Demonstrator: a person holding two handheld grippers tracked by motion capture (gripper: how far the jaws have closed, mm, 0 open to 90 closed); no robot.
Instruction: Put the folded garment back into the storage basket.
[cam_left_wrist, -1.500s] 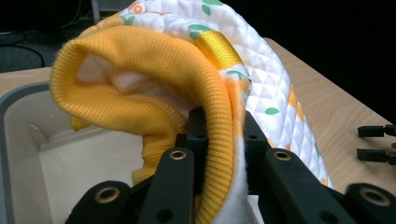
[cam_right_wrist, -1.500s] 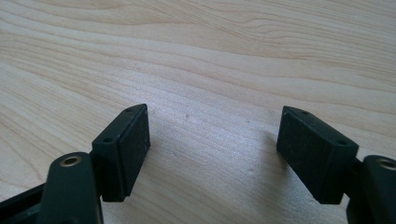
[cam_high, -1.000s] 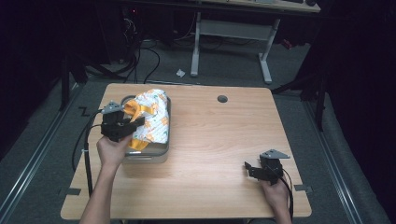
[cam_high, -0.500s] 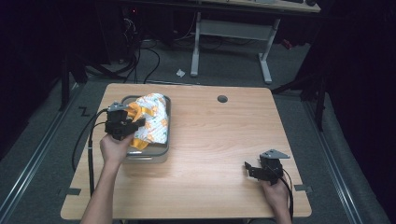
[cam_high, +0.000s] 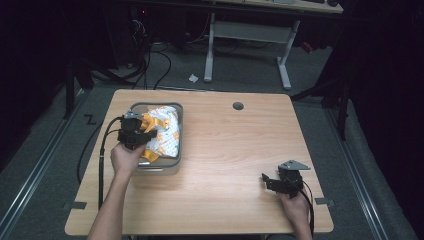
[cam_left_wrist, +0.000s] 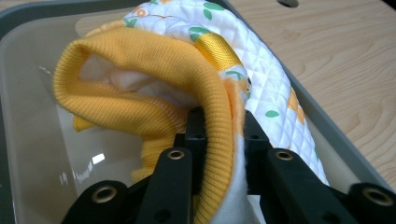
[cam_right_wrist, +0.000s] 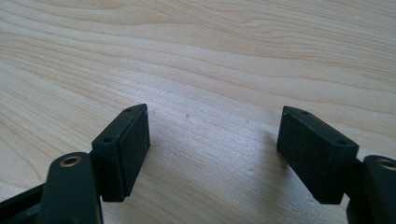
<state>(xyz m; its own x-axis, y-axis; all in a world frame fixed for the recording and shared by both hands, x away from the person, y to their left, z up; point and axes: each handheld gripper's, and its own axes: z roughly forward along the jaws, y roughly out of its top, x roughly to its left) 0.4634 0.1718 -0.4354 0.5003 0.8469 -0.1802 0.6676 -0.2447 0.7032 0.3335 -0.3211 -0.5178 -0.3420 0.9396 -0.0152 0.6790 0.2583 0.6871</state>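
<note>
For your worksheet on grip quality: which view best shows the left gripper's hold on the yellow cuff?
The left gripper view: the left gripper is shut on the yellow cuff, ribbing clear, above the bin. The high view shows the cuff small, partly behind the gripper. The right gripper view looks at bare table.

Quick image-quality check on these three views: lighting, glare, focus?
High view: table evenly lit, surroundings nearly black. Left gripper view: garment sharp, window glare on the bin wall, far tabletop soft. Right gripper view: wood grain crisp, soft shadows under the open right gripper.
</note>
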